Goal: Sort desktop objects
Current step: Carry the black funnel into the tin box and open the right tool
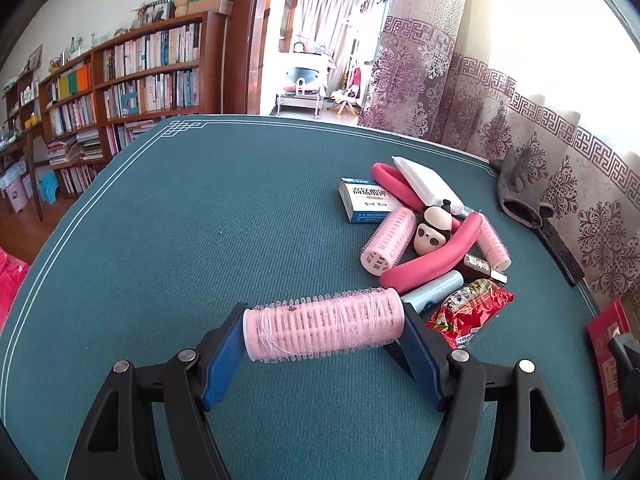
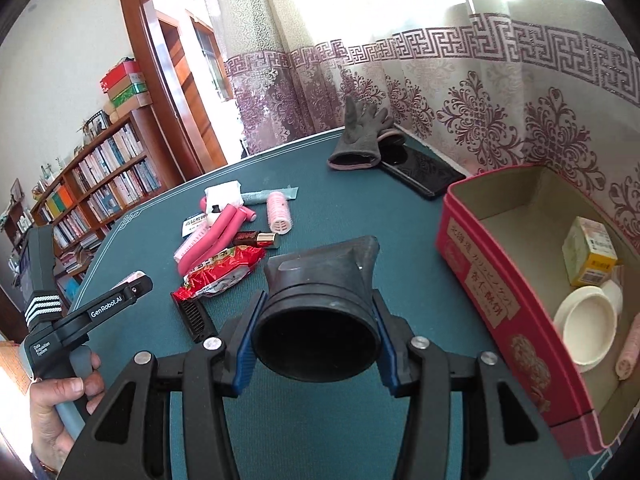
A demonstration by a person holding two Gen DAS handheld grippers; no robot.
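Note:
My left gripper [image 1: 324,330] is shut on a pink hair roller [image 1: 324,326], held end to end between the blue pads just above the green table mat [image 1: 180,240]. To its right lies a pile: a blue-and-white medicine box [image 1: 362,200], more pink rollers [image 1: 388,240], pink foam curlers [image 1: 432,256], a panda-faced toy [image 1: 432,230] and a red snack packet [image 1: 468,312]. My right gripper [image 2: 318,304] is shut on a black rubber funnel-shaped piece [image 2: 320,312], left of the red box [image 2: 492,292]. A hand holds the left gripper [image 2: 134,290] in the right wrist view.
The red box's inside [image 2: 516,220] holds a yellow-green carton [image 2: 590,252], a white round lid [image 2: 588,324] and a pink roller [image 2: 628,352]. A grey glove [image 2: 360,140] and a black phone [image 2: 424,172] lie by the curtain. A black comb-like piece [image 2: 194,316] lies beside the red snack packet [image 2: 220,272].

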